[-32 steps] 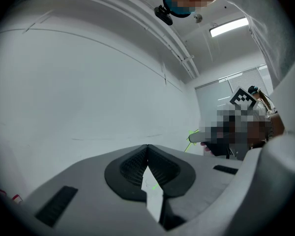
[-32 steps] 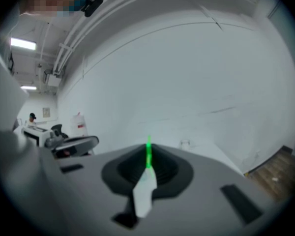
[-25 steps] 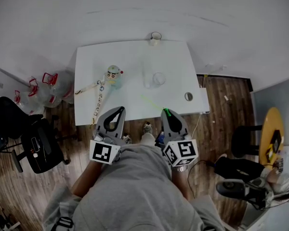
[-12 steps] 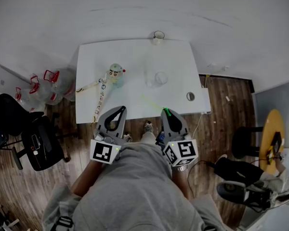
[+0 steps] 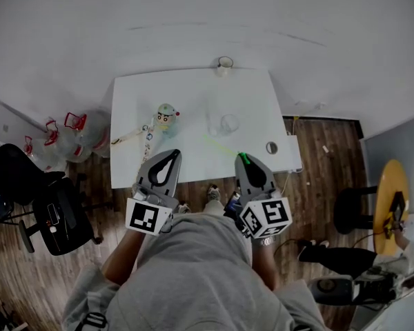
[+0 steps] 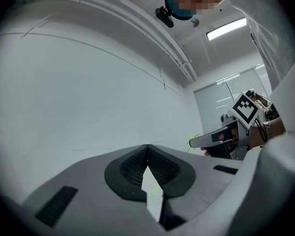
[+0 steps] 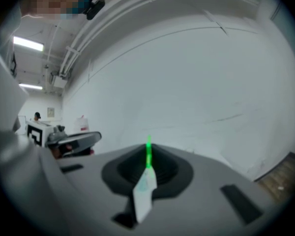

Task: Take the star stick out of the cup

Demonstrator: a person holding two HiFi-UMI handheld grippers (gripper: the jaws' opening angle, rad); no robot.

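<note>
A thin green star stick (image 5: 222, 147) slants above the near part of the white table (image 5: 190, 92), apart from the clear cup (image 5: 228, 123) behind it. My right gripper (image 5: 243, 158) is shut on the stick's near end. In the right gripper view the green stick (image 7: 148, 154) stands up between the closed jaws, with a white tag (image 7: 144, 191) below it. The left gripper view shows the stick's green end (image 6: 193, 141) at the right gripper's tip. My left gripper (image 5: 171, 156) is shut and holds nothing, over the table's near edge.
A small doll (image 5: 166, 114) with a long patterned strap (image 5: 146, 142) lies on the table's left half. A tape roll (image 5: 224, 63) sits at the far edge, and a small round disc (image 5: 271, 147) at the near right corner. A black chair (image 5: 52, 209) stands at the left.
The view has shifted a little, so the table sits slightly higher in the picture. Both grippers stay shut in nearly the same places, the right one still holding the stick.
</note>
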